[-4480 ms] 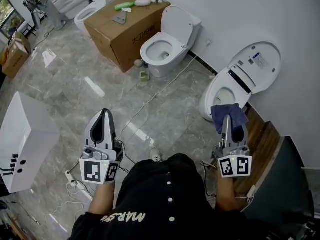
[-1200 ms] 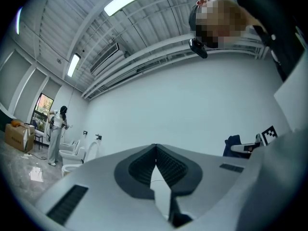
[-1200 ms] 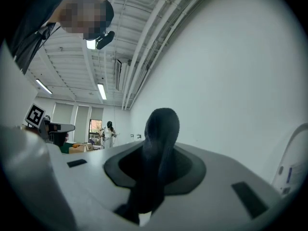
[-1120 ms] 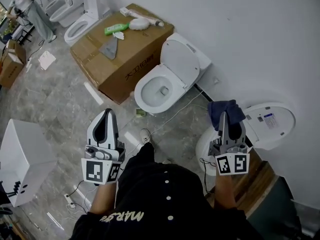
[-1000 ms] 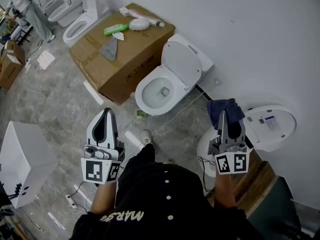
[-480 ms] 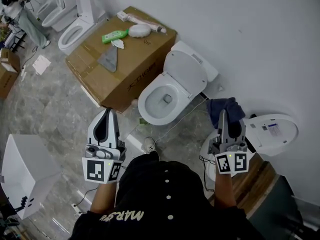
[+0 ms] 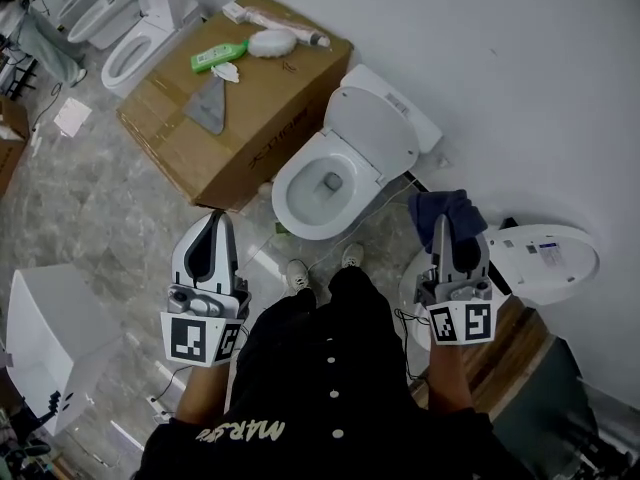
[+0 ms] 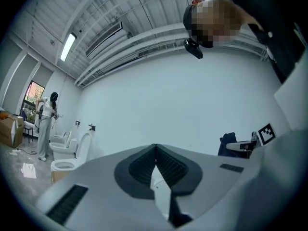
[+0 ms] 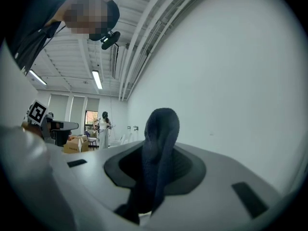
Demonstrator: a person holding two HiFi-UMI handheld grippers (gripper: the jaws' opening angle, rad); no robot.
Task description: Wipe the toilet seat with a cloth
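Note:
A white toilet (image 7: 318, 183) with its lid raised stands against the wall, just ahead of me in the head view. My right gripper (image 7: 444, 230) is shut on a dark blue cloth (image 7: 444, 212), held in the air to the right of that toilet's bowl. The cloth (image 9: 159, 148) sticks up between the jaws in the right gripper view. My left gripper (image 7: 209, 241) is shut and empty, hovering over the floor left of the bowl. Its pads (image 8: 144, 165) meet at the tip. Both grippers point at the wall.
A second toilet (image 7: 530, 258) with an open lid sits under my right gripper. A cardboard box (image 7: 230, 98) left of the toilet carries a green bottle (image 7: 218, 56) and a brush. A white box (image 7: 45, 343) stands at the lower left. A cable runs across the marble floor.
The view has shifted so the middle toilet now lies straight ahead and the box has slid left. Both grippers keep their pose, the cloth still held.

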